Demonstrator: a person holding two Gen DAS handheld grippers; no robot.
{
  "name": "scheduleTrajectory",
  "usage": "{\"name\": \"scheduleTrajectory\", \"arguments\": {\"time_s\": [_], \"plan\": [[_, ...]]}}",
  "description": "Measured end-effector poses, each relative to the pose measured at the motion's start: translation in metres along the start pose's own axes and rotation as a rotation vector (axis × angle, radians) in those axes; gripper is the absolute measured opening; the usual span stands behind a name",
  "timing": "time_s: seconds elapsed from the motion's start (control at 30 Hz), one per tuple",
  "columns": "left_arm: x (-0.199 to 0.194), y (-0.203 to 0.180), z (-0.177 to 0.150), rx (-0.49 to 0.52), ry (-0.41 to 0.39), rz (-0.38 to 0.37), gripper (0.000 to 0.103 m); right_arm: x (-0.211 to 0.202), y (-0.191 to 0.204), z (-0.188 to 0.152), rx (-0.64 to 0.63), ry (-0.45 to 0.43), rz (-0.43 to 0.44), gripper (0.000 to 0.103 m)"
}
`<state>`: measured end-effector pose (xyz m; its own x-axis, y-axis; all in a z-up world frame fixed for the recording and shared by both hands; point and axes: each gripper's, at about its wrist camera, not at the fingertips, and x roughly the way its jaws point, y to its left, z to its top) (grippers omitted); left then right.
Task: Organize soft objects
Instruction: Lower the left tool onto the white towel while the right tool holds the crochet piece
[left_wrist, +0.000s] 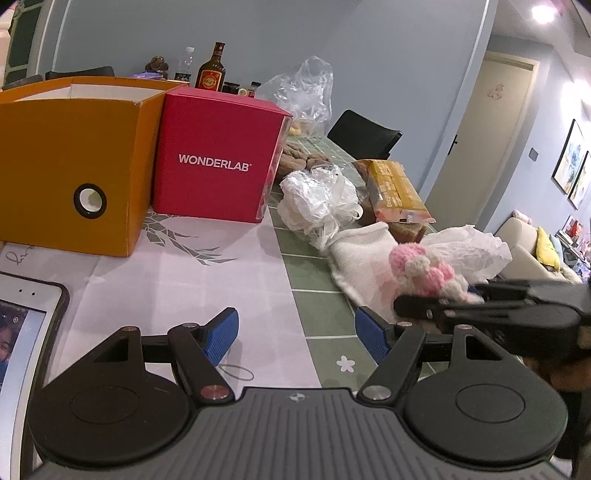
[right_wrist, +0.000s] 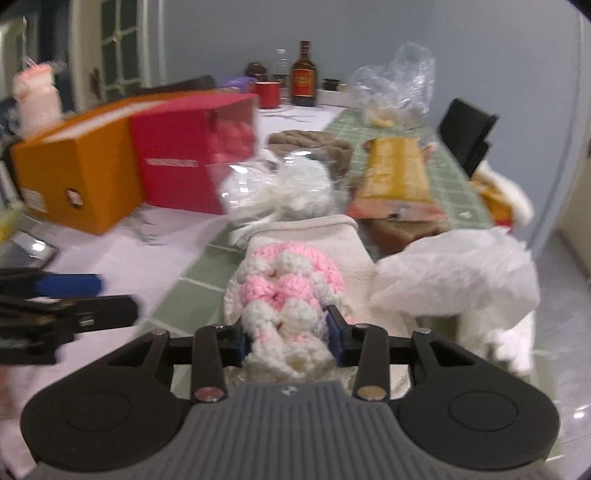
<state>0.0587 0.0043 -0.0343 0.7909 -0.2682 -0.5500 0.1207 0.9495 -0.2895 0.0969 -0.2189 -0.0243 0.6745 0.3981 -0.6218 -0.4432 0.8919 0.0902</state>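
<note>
Orange cardboard box (left_wrist: 74, 162), square, open-topped; glossy red carton (left_wrist: 218, 155) beside it. Left gripper (left_wrist: 295, 334): ribbed blue pads spread wide, holding nothing. Right gripper (right_wrist: 288, 338): jaws clamped on nubbly pink-and-white crocheted piece (right_wrist: 291, 291), above a cream fleecy cloth (right_wrist: 325, 236). Crinkled white plastic bag (right_wrist: 461, 277) rightmost.

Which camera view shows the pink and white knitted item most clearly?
The right wrist view: the pink and white knitted item fills the centre, held between the right gripper pads. The left wrist view shows it only from the side, small, partly behind that gripper.
</note>
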Motion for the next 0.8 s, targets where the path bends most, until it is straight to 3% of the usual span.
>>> {"name": "scheduleTrajectory", "arguments": {"time_s": [0.13, 0.23, 0.4, 0.53, 0.63, 0.8], "plan": [[0.005, -0.009, 0.015, 0.015, 0.019, 0.013, 0.085, -0.01, -0.003, -0.006, 0.102, -0.014, 0.147, 0.038], [0.019, -0.017, 0.036, 0.028, 0.086, 0.028, 0.085, -0.028, -0.013, -0.014, 0.203, -0.075, 0.232, 0.037], [0.042, -0.035, 0.053, -0.026, 0.201, 0.026, 0.085, -0.067, -0.02, -0.028, 0.211, -0.209, 0.05, 0.037], [0.067, -0.069, 0.045, 0.098, 0.293, 0.101, 0.087, -0.089, -0.023, -0.04, 0.204, -0.244, -0.016, 0.037], [0.079, -0.088, 0.045, 0.179, 0.295, 0.203, 0.088, -0.097, -0.02, -0.048, 0.18, -0.254, -0.019, 0.037], [0.1, -0.085, 0.066, 0.004, 0.318, 0.156, 0.092, -0.097, -0.017, -0.055, 0.179, -0.258, -0.046, 0.037]]}}
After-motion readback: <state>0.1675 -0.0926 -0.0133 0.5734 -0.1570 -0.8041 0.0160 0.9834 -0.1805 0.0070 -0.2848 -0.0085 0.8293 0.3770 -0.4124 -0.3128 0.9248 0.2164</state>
